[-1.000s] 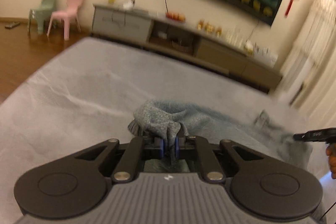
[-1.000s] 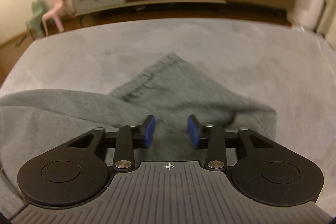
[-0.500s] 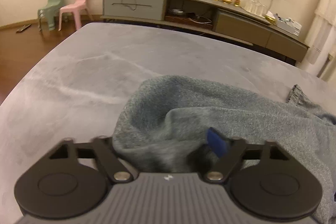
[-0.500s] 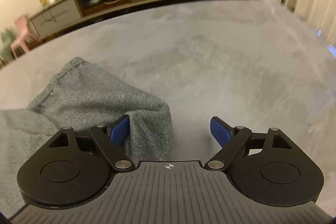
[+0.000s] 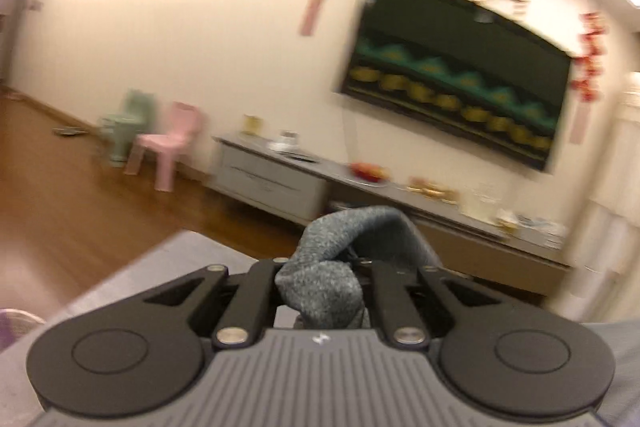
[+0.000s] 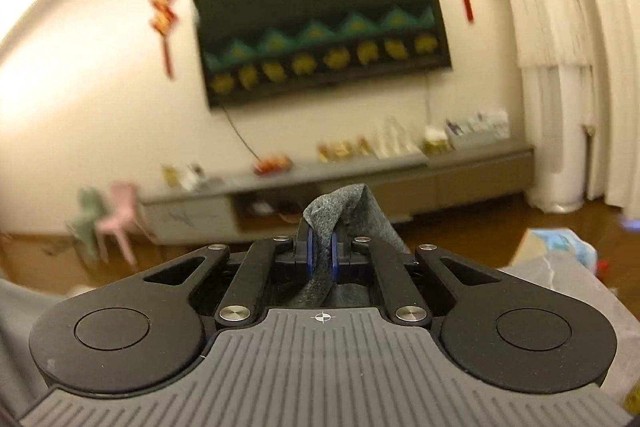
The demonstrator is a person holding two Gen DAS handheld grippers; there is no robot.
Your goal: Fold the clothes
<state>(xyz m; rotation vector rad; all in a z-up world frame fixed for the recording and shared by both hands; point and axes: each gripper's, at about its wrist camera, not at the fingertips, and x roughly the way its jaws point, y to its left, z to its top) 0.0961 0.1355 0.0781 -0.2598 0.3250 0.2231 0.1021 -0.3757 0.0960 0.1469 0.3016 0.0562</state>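
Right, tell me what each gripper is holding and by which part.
Both hold the grey garment. The right gripper pinches a thin edge fold; the left gripper is closing on a thicker bunch, exact part unclear.

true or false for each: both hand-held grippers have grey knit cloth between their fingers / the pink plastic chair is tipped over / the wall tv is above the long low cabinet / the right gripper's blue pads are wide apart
1. Both hand-held grippers hold grey knit cloth: true. The left hand-held gripper and the right hand-held gripper each pinch the grey knit garment.
2. The pink plastic chair is tipped over: false, it stands upright beside a green chair.
3. The wall-mounted television hangs above the long low grey cabinet: true.
4. The right gripper's blue pads are wide apart: false, they are closed on the cloth.
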